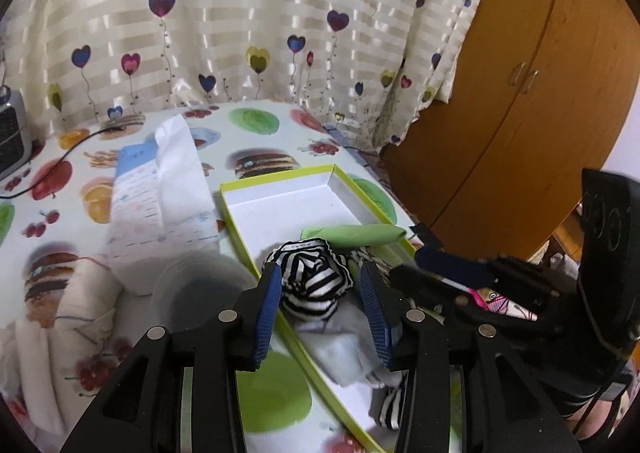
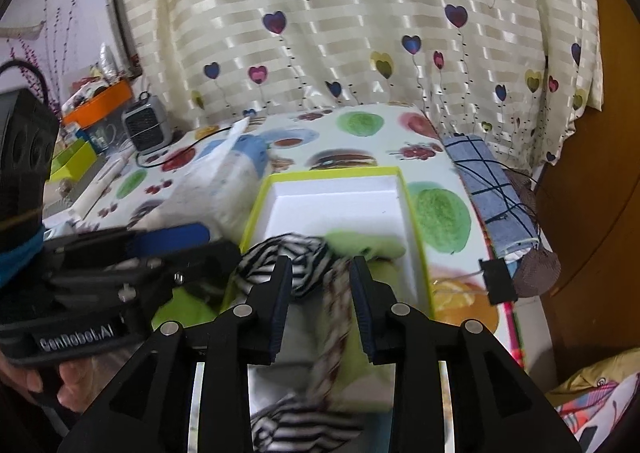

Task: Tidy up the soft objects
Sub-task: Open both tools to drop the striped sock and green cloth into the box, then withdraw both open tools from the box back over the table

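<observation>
Here your left gripper (image 1: 320, 277) stands parted around the striped cloth (image 1: 316, 273), pads clear of it. Your right gripper (image 2: 320, 273) is narrowly parted, gripping nothing; blur obscures the cloth below in the green-rimmed box (image 2: 416, 221).

2 close wrist views, shared box (image 1: 280, 189)

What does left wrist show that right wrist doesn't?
Left wrist only: wooden cabinet doors with handles and a grey sock in the box. Right wrist only: the blue checked cloth at the table's edge and an orange bin beyond the table. Both: the green-rimmed box, the black-and-white striped cloth between the left gripper's open jaws, the green roll, the small heater, the heart curtain.
</observation>
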Available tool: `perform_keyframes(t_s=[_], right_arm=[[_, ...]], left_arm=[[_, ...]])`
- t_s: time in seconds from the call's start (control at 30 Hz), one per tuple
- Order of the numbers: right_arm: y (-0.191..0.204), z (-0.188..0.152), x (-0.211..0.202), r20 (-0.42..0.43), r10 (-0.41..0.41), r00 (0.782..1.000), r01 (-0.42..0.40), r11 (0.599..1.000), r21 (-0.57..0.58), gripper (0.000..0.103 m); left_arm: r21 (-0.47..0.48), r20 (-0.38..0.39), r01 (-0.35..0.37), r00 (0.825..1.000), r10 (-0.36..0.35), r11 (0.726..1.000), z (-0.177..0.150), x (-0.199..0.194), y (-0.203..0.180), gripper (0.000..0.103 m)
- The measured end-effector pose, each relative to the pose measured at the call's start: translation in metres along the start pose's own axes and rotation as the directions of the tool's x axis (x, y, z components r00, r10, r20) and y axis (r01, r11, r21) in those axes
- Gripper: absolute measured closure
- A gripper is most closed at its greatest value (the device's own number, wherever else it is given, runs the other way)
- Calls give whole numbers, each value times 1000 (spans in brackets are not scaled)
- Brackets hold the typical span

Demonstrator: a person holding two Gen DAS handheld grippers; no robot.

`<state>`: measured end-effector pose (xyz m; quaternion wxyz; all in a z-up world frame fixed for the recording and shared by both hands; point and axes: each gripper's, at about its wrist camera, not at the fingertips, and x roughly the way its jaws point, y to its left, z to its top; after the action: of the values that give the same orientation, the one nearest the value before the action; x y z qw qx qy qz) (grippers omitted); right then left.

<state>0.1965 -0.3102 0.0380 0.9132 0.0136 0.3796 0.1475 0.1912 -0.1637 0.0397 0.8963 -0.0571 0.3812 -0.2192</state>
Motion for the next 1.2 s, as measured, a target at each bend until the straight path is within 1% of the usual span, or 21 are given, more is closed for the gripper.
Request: perform_keyframes(t_s=[0.2, 0.23, 0.5, 0.97, 1.2], right_arm=[[21, -13, -13, 5, 32, 999, -31, 999, -16, 72], [24, -15, -15, 4, 37, 999, -37, 999, -21, 72], [45, -25, -18, -7, 60, 998, -60, 997, -55, 72], [75, -39, -19, -30, 115, 993, -117, 990, -82, 72], [90, -47, -24, -32, 131, 991, -134, 986, -102, 72]], left_arm=[[10, 50, 17, 999, -17, 1000, -13, -28, 2, 63], [10, 53, 11, 999, -11, 1000, -15, -31, 4, 63], [-26, 35, -5, 999, 5, 1000, -40, -43, 20, 63], [-78, 37, -19, 999, 22, 997, -69, -62, 39, 63], [-99, 40, -47, 998, 51, 994, -85, -77, 50, 63]])
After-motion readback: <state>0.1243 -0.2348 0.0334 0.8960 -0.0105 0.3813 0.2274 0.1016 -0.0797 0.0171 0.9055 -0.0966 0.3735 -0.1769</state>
